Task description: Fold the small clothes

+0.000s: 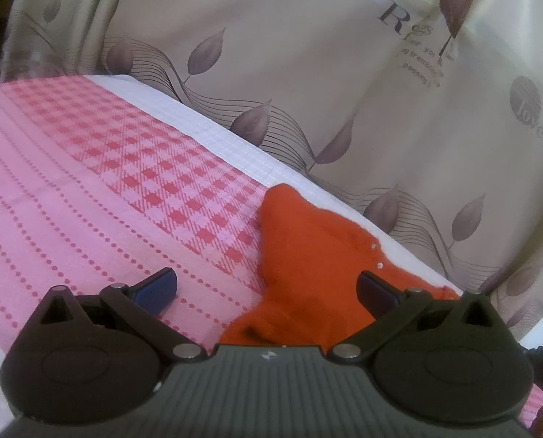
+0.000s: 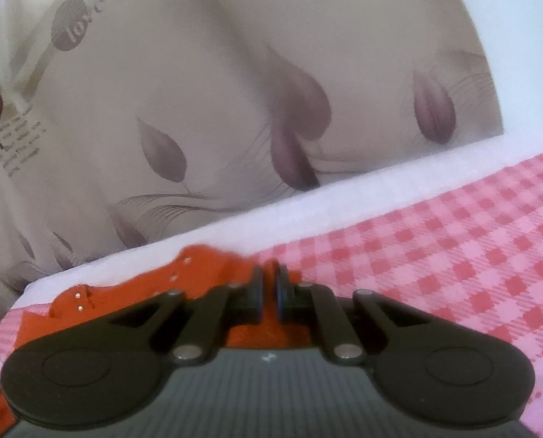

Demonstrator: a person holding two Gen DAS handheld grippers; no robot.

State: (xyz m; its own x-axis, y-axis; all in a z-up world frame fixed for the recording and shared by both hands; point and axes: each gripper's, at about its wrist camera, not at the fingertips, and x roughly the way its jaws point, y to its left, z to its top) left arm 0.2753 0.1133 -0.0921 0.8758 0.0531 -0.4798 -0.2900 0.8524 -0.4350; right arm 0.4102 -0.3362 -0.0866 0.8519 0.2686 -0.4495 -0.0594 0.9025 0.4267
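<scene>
The soft, fuzzy orange garment (image 1: 308, 255) lies bunched low and right on the pink checked cloth (image 1: 107, 182), between the wide-apart left gripper (image 1: 267, 288), while the right gripper (image 2: 269, 292) pinches its edge.

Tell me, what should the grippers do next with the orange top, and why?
Probably the right gripper should lift the orange top's edge a little and carry it across. Its jaws look shut with orange cloth bunched at the tips, so it seems to have a pinch. The left gripper is open over the top, holding nothing, and the top lies crumpled on the pink cloth.
</scene>
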